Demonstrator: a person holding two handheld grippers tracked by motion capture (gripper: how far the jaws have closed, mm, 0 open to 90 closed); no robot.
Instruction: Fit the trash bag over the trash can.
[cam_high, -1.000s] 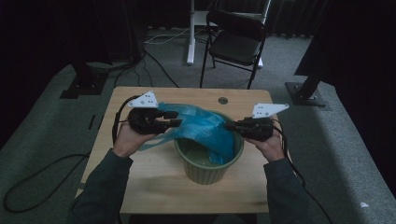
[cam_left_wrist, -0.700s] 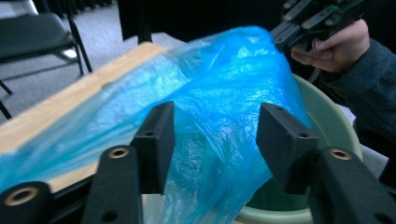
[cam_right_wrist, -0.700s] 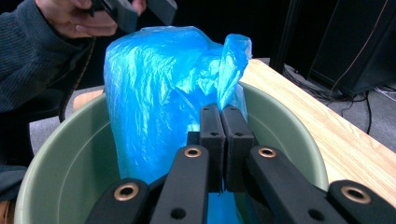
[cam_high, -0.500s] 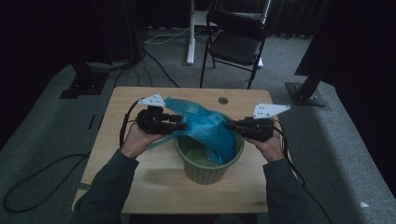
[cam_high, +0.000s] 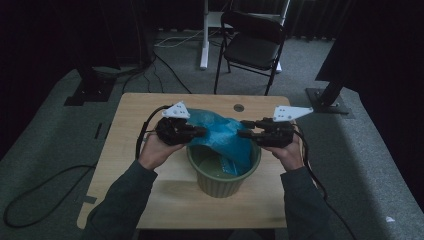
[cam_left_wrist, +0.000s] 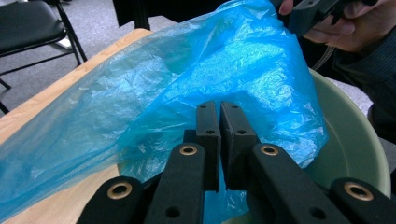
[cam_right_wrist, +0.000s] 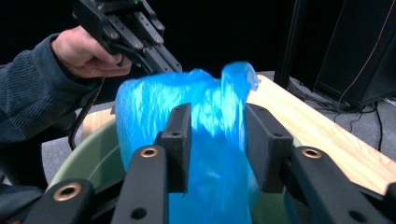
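From above, on the pale wooden table (cam_high: 150, 125), a green pot (cam_high: 220, 180) sits near the person's edge, with a blue plastic bag (cam_high: 222, 132) draped over its far rim and trailing down inside. The left gripper (cam_high: 200, 131) pinches the bag's left part just above the pot's left rim, and the right gripper (cam_high: 243, 134) hovers at the bag's right part over the right rim. Bare wood lies free to the left, right and far side of the pot, a small round grommet (cam_high: 238, 107) sits near the far edge, and a black folding chair (cam_high: 250, 45) stands well beyond on grey carpet with cables.

Along the left gripper view, the left gripper (cam_left_wrist: 219, 116) has its jaws pressed together on a fold of the bag (cam_left_wrist: 187, 84), which billows up to the left over the table and hangs across the pot's pale green rim (cam_left_wrist: 355, 140).

Along the right gripper view, the right gripper (cam_right_wrist: 217, 135) has its jaws spread, with the raised bag (cam_right_wrist: 205, 121) standing between them; I cannot tell whether either jaw touches it. The left gripper (cam_right_wrist: 166, 63) holds the bag's far top edge above the pot's rim (cam_right_wrist: 88, 154).
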